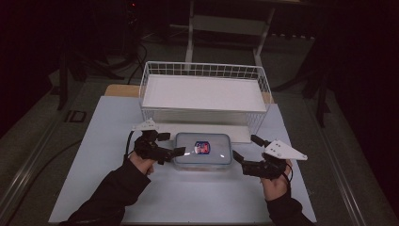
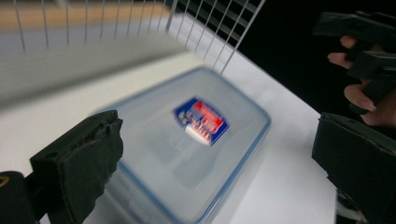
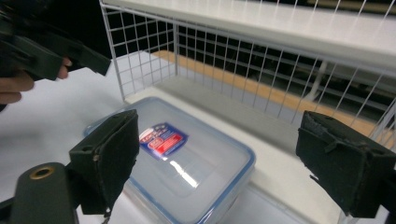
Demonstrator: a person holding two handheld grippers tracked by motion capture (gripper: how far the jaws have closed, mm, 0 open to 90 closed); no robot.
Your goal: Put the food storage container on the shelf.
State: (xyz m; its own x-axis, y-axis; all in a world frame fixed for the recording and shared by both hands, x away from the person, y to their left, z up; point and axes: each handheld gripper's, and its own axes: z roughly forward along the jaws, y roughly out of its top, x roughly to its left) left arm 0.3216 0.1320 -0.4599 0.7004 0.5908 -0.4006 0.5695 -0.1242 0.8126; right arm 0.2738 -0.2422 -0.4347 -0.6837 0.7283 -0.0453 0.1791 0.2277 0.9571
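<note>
Both tools [image 1: 170,144] [image 1: 244,148] released, flanking lidded container [image 1: 203,151] just before wire basket [image 1: 203,70]

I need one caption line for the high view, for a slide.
Two hand-held grippers, left gripper and right gripper, both open, flank a lidded plastic container before a white wire basket.

White table [image 1: 94,188]: wire basket [image 1: 204,70] at far edge, lidded plastic box [image 1: 203,150] just before it.
</note>
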